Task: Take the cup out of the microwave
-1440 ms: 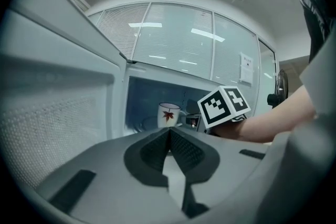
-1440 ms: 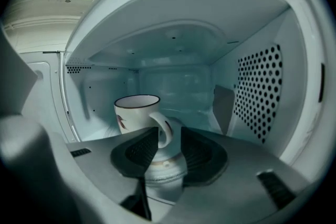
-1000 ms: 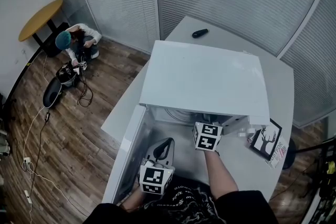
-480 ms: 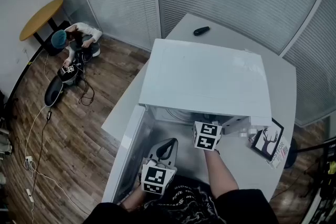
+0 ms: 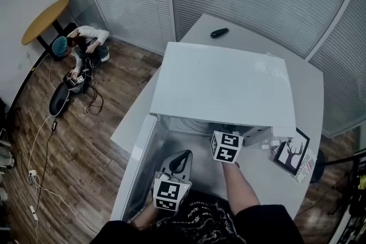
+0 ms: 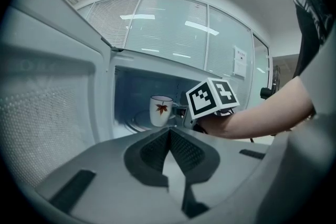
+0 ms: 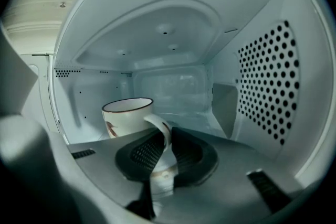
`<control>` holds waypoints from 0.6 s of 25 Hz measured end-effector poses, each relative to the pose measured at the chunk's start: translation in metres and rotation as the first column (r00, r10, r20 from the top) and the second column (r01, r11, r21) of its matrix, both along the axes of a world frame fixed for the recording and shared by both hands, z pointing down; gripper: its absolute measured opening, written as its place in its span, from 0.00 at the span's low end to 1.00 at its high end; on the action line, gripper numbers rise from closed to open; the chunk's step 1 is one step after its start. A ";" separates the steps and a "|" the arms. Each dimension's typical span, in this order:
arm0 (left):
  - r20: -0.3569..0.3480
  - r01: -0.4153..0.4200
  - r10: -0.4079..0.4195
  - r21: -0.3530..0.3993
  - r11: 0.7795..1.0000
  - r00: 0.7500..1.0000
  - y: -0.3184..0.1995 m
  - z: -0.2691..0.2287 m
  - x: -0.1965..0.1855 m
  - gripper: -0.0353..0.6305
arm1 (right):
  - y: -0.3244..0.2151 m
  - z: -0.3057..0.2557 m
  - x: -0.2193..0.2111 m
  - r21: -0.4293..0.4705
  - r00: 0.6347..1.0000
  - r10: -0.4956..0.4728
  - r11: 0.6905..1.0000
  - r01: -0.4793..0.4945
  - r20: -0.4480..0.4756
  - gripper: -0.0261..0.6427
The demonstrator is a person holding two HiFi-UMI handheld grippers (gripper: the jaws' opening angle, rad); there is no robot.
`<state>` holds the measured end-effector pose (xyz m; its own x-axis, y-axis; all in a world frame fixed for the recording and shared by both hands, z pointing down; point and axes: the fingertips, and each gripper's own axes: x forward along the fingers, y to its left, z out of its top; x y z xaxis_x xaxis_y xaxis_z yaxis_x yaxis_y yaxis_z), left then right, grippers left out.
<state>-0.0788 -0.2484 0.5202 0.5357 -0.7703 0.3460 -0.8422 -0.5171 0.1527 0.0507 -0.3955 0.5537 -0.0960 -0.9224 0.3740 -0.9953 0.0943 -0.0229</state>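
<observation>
The white microwave stands on the table with its door swung open to the left. Inside it sits a white cup with a brown rim and a red leaf print. My right gripper reaches into the cavity. Its jaws have just been closing, and its pads now press on the cup's handle between them. In the head view only its marker cube shows. My left gripper is shut with nothing in it and hangs in front of the opening beside the door.
A framed deer picture lies on the white table right of the microwave, and a black device at the far end. A person crouches on the wooden floor by a round table. The cavity's perforated wall is close on the right.
Both grippers stay where they were at the microwave's mouth. The person on the floor has shifted slightly to the left.
</observation>
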 end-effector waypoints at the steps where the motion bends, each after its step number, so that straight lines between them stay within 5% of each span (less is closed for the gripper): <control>1: 0.003 0.007 -0.007 -0.002 1.000 1.000 -0.001 0.001 -0.002 0.06 | 0.000 0.000 0.000 0.002 1.000 0.000 1.000 0.000 0.007 0.11; 15: 0.044 0.012 -0.012 0.002 1.000 0.999 0.000 0.004 -0.008 0.06 | 0.004 -0.005 0.004 0.014 0.999 0.002 1.000 -0.003 0.053 0.10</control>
<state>-0.0865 -0.2481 0.5246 0.5109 -0.7770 0.3677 -0.8541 -0.5074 0.1145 0.0544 -0.3912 0.5484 -0.1130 -0.9280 0.3551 -0.9929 0.0923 -0.0748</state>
